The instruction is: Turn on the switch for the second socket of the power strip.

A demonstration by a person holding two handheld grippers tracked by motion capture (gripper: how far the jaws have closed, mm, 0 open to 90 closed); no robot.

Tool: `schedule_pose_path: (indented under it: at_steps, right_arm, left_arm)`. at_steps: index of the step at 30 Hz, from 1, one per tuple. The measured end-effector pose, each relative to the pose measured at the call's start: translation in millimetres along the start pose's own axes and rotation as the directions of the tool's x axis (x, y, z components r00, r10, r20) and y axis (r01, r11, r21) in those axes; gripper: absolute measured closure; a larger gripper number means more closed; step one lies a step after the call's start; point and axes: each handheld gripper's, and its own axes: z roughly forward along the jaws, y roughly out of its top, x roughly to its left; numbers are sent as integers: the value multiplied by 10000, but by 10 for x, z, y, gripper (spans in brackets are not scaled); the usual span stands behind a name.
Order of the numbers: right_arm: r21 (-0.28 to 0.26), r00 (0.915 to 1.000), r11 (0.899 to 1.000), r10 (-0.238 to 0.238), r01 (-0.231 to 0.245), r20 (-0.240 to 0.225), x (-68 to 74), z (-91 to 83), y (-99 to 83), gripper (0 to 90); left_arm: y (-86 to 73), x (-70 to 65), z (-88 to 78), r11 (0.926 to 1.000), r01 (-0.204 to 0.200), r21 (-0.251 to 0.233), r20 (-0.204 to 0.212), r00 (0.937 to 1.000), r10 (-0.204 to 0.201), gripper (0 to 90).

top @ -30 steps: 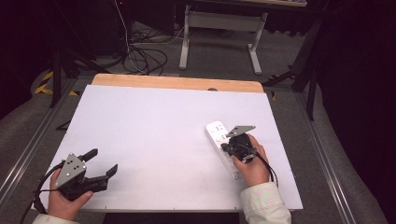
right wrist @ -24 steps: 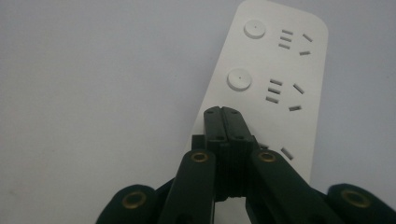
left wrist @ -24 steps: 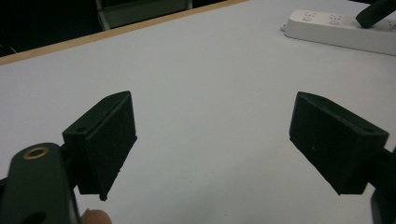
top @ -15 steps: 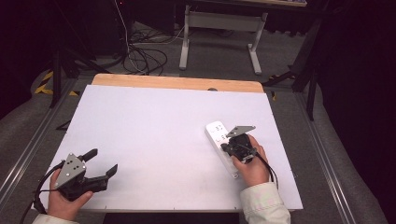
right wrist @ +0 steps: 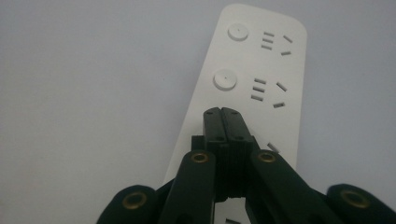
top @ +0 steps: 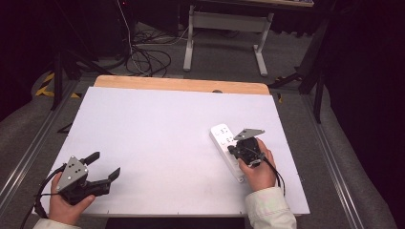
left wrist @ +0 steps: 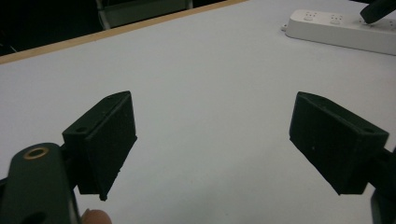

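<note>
Pressing seems to be the step in hand: the right tongs are clenched, their two jaws meeting with nothing between them, and their joined tip stands on or just above the white power strip, close to where the next round switch button should be. In the right gripper view the closed tip sits just below the second round button, and one more button lies farther along the strip. Nearest to the person, at the front left corner of the table, the left tongs are released, the jaws standing wide apart and grasping nothing; they hover over the bare white surface, well apart from the strip. From the left gripper view the strip lies far off at the upper right. The strip itself lies flat on the right part of the table, set at a slant, with its rounded end pointing away from the person. I think the risk is this: the strip is light and nothing holds it, so a push that is not straight down may make it slide or turn on the smooth table. Also the narrow tip can slip off the button and miss it. Beyond the table edge are cables on the floor.
</note>
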Motion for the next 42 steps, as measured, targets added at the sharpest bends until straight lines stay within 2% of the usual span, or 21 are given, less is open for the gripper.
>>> schedule_pose_path:
  at_steps: [4, 15, 19, 31, 39, 42]
  right_arm:
    - [-294, 10000, 9996, 28, -30, -55, 15, -63, 14, 900]
    - [-621, 9996, 9978, -254, 248, -86, 63, -226, 60, 900]
    - [-997, 9994, 9945, -326, 311, -135, 82, -339, 92, 900]
    - [-1045, 9989, 9936, -440, 421, -158, 112, -377, 111, 900]
    - [-1346, 9986, 9897, -504, 476, -175, 115, -422, 116, 900]
    - [-1430, 9990, 9887, -447, 449, 42, 118, -438, 116, 767]
  left_arm:
    - [1, -5, 2, 10000, -7, 6, 0, 10000, 7, 152]
    - [0, -2, 1, 10000, 26, 28, 4, 10000, -26, 151]
    - [1, -2, 0, 10000, 21, 25, 0, 10000, -21, 151]
    - [0, -1, -1, 10000, 16, 15, -6, 10000, -16, 151]
    - [2, -2, 0, 10000, 8, 19, -1, 10000, -8, 151]
    - [2, -4, 2, 10000, 5, 21, -9, 10000, -5, 151]
